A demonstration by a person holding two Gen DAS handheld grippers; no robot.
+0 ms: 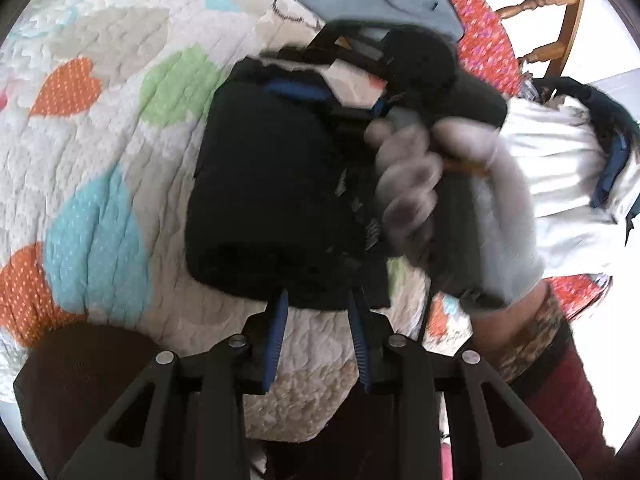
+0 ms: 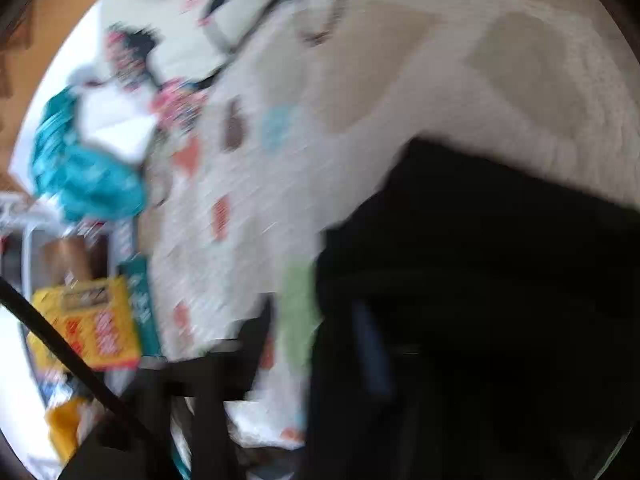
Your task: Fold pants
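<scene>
I saw the black pants [image 1: 272,184] folded on the heart-print quilt [image 1: 80,128]. My left gripper [image 1: 318,312] stood spread at their near edge; the right gripper's [image 1: 356,76] state (badly blurred) I couldn't tell.

One folded black pants [image 1: 272,184]; one heart-print quilt [image 1: 100,152]; one wooden chair [image 1: 560,20]; two tools.

Black left gripper [image 1: 318,344], blue pads [image 1: 276,344], grey-gloved hand [image 1: 452,208], maroon sleeve [image 1: 564,396]
</scene>
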